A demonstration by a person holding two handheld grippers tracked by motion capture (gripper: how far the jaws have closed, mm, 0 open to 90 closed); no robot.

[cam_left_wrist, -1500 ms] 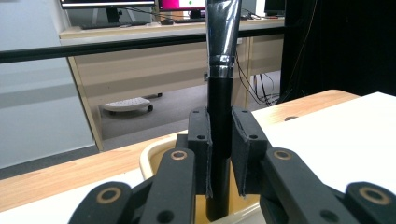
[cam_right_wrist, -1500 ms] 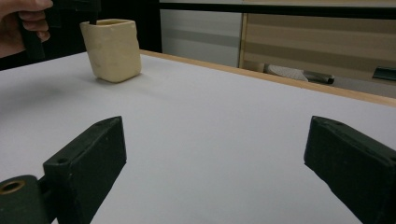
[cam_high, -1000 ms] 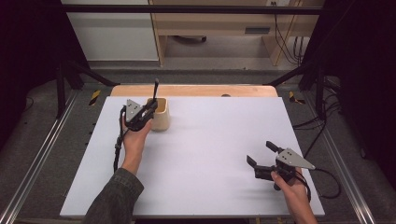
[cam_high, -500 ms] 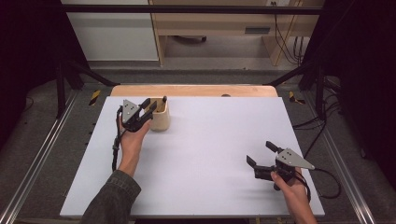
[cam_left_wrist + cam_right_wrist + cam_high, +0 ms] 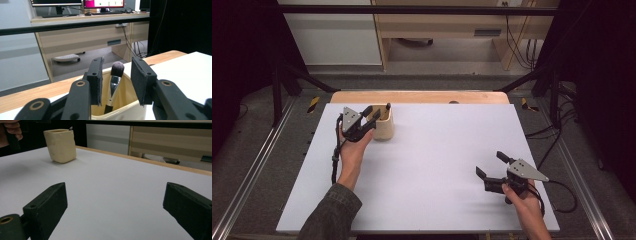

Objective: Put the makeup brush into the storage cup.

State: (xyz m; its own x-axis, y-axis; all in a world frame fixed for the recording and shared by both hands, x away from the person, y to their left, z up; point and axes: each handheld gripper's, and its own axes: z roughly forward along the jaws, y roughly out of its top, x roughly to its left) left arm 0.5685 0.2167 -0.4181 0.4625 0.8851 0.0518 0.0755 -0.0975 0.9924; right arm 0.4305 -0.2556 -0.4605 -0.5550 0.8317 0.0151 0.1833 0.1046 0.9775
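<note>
Cream holder (image 5: 383, 126) at the far left holds a makeup brush (image 5: 114, 82). Left gripper (image 5: 115, 78), jaws apart, should lift straight clear without tipping it; right gripper (image 5: 491, 169) waits near-right, spread.

The left black two-jaw tongs (image 5: 371, 114), held by the left hand (image 5: 353, 145) with a grey-sleeved forearm (image 5: 329, 215) reaching far forward over the bench, have their jaws parted and gripping nothing. The right black two-jaw tongs (image 5: 491, 165), held low near the front edge by the right hand (image 5: 523, 196), point leftward with jaws spread wide.
</note>
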